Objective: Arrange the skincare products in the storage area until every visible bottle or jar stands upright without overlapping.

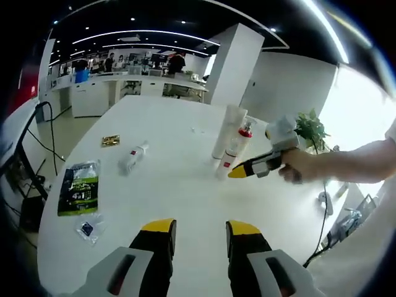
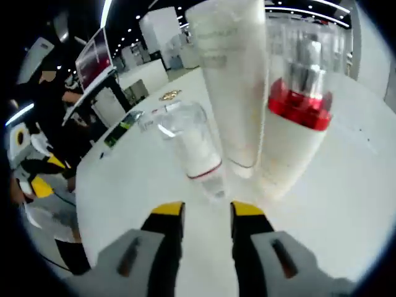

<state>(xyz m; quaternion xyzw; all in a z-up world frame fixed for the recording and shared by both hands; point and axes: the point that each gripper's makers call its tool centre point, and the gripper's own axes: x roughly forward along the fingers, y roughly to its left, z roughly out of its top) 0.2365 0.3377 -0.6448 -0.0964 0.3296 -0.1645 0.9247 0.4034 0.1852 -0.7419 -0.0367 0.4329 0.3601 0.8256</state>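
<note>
Right gripper (image 2: 201,210), jaws spread & empty, sits just before a small bottle (image 2: 195,148) beside the tube (image 2: 232,80) — looks light, slick plastic, tippy; grip mid-body; left gripper (image 1: 198,228) spread, idle.

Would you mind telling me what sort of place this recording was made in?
Most likely an open-plan office. A large white table stands in a wide room with ceiling strip lights, rows of desks with monitors and people at the back, and a potted plant by the bright window.
</note>
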